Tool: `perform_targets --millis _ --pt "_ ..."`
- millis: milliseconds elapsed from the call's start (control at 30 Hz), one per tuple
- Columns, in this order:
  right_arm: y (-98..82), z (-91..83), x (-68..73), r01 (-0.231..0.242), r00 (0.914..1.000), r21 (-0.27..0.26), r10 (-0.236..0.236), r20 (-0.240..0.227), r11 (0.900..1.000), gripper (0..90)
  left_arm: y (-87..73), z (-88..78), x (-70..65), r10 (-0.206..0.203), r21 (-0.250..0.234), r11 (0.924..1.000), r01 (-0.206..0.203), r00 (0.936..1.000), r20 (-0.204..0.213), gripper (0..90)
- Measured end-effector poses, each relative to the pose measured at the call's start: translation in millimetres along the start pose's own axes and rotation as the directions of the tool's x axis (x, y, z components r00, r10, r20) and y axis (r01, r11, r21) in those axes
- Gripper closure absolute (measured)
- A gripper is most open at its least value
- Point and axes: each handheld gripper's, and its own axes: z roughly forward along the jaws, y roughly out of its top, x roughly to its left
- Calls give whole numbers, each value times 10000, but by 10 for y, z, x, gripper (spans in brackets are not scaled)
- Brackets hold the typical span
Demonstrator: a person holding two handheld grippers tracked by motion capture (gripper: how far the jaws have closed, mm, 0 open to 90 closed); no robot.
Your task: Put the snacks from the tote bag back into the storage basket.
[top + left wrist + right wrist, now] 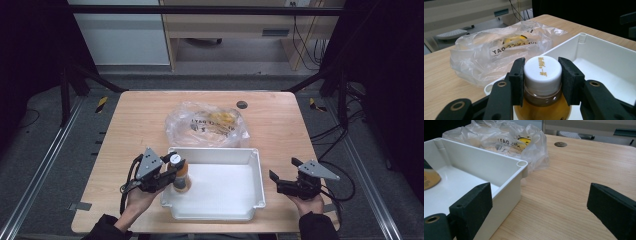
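Note:
A small bottle (180, 172) of amber liquid with a white cap (543, 70) stands upright at the left end of the white tray (256, 159). My left gripper (172, 167) is shut on the bottle, its black pads (517, 75) pressing on both sides of the cap. In the right gripper view the bottle's amber base (430, 179) shows at the far left, inside the tray (506, 167). Right of the tray, my right gripper (282, 172) rests on the table, open, nothing between its fingers (474, 200).
A crumpled clear plastic bag (207, 125) with something yellow inside lies just behind the tray. A round dark hole (242, 104) sits in the wooden tabletop behind it. Bare wood lies right of the tray and along the table's left side.

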Motion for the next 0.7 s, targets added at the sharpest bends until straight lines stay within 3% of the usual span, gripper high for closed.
perform_targets --millis 433,533,633,700 --pt "-1 -2 0 20 10000 -5 -20 -3 10000 64 -57 -31 16 -136 -211 9997 136 9999 -26 582" --pt "-1 -2 -1 24 10000 -1 -24 -4 10000 64 -64 -35 23 -289 -331 9990 289 9996 23 556" --pt "-1 0 0 19 10000 9 -19 6 10000 64 -52 -60 36 -249 -294 9993 246 9997 -78 453" --pt "0 -1 1 -2 10000 19 2 -23 10000 65 -45 -87 46 -266 -309 9992 263 9996 -113 437"
